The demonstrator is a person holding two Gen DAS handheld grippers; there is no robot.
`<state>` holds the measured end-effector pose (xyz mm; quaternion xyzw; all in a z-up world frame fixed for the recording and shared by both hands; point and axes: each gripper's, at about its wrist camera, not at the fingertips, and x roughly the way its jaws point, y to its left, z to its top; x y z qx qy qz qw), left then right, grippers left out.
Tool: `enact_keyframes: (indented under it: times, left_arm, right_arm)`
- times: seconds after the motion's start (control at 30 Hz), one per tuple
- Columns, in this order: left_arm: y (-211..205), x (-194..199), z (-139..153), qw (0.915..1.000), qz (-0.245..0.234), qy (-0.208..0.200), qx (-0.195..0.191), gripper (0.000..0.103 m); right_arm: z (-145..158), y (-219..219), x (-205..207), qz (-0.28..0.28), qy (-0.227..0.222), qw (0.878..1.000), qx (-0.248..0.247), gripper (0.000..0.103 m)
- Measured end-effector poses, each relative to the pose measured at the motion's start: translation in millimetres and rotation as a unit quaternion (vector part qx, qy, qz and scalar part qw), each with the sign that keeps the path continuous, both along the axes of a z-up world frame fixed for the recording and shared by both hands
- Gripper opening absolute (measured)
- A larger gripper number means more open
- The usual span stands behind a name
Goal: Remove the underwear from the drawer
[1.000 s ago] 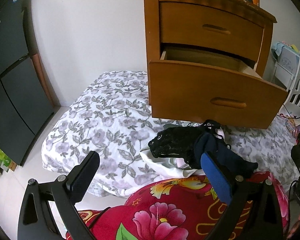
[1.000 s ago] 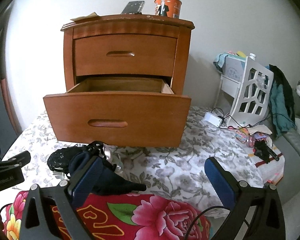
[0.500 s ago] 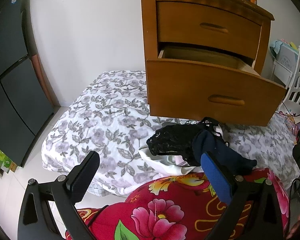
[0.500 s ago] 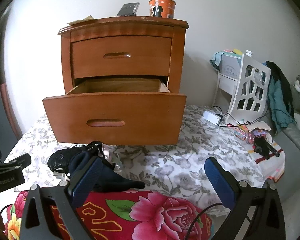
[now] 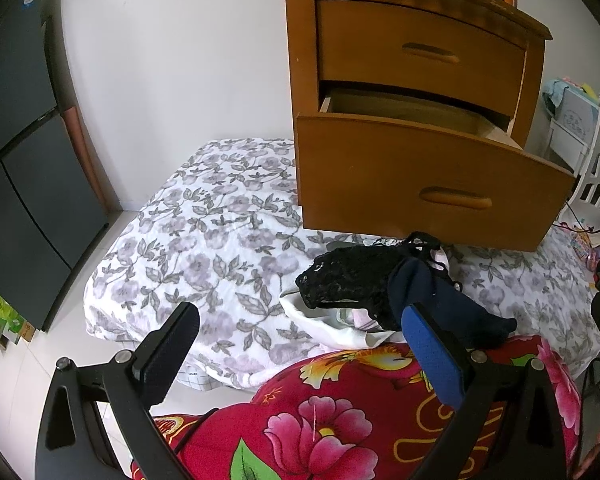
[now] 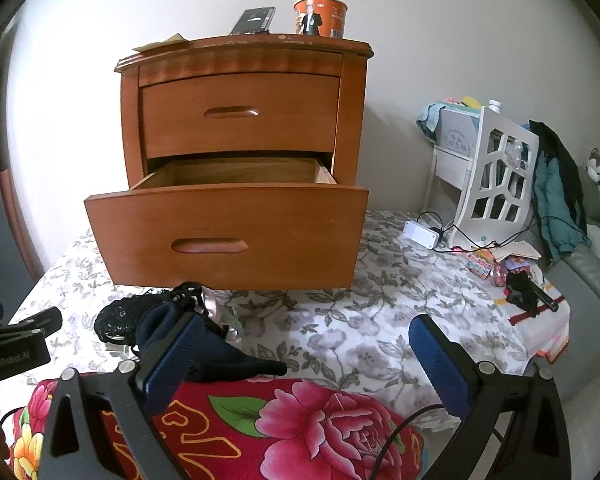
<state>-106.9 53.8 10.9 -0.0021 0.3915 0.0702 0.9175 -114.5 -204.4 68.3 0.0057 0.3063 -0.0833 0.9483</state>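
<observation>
Since the earlier frames, both cameras are sitting slightly further back and lower, so the wooden nightstand (image 6: 240,152) is appearing a little higher in each view; the clothes are lying where they were. Both grippers are hovering with fingers spread wide, holding nothing: the left gripper (image 5: 300,344) and the right gripper (image 6: 304,356) are each hanging above a red flowered blanket (image 6: 292,420).

The underwear pile (image 5: 380,292) is lying outside the drawer, on the grey flowered bedsheet (image 5: 204,240) just in front of the nightstand: black lace on top, dark blue fabric beside it, pale fabric beneath. The lower drawer (image 6: 228,232) is standing pulled out.

Only the right wrist view is looking into the drawer, showing bare wood inside as far as it can see. It alone is showing a white lattice rack (image 6: 500,176), a hanging jacket (image 6: 556,184), a white power block (image 6: 422,234), and a cup (image 6: 320,16) and a phone (image 6: 254,20) fully on the nightstand top.

Only the left wrist view is showing a dark cabinet (image 5: 20,152) at the left and the floor beside the bed
</observation>
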Motion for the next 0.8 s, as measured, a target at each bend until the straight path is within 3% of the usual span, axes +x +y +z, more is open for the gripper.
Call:
enact_keyframes:
  times: [0.8]
  left_arm:
    - [0.5, 0.7, -0.2, 1.0, -0.001, -0.001, 0.002, 0.101]
  right_arm:
    - [-1.2, -2.4, -1.6, -0.003, 0.0, 1.0, 0.002, 0.103]
